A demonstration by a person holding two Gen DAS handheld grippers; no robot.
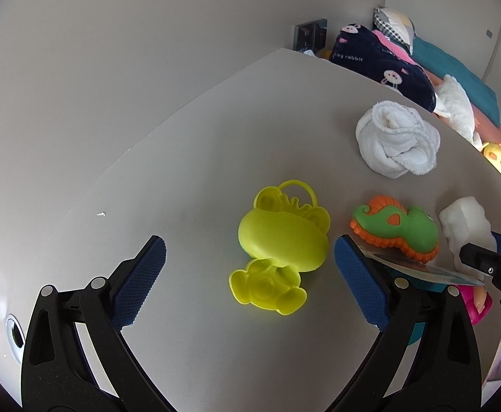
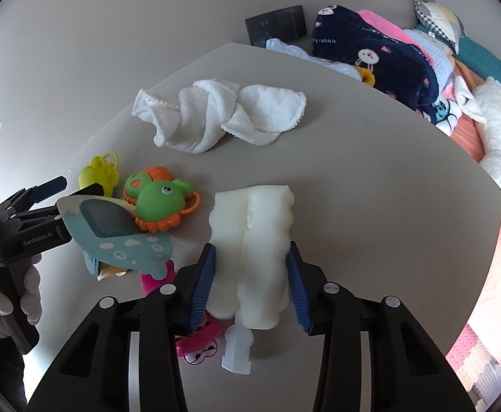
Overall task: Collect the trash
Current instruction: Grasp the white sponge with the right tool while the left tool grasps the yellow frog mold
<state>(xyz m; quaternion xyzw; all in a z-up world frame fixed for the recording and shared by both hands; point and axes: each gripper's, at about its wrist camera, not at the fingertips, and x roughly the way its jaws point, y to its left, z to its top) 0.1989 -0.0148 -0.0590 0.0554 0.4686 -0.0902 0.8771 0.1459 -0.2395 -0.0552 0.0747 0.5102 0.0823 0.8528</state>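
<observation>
A white foam block (image 2: 253, 237) lies on the grey table (image 2: 370, 189); it also shows in the left wrist view (image 1: 466, 223). My right gripper (image 2: 250, 278) has its blue pads on both sides of the foam's near end, pressing its sides. My left gripper (image 1: 250, 274) is open and hovers over a yellow toy mould (image 1: 281, 243). A flat blue wrapper (image 2: 120, 233) with a clear window rests against my left gripper's right finger (image 1: 360, 281).
A green and orange seahorse toy (image 2: 157, 202), a crumpled white towel (image 2: 216, 113), pink toys (image 2: 198, 343) and a small clear plastic piece (image 2: 236, 350) lie on the table. A bed with blankets (image 2: 380, 55) and plush toys borders the far right edge.
</observation>
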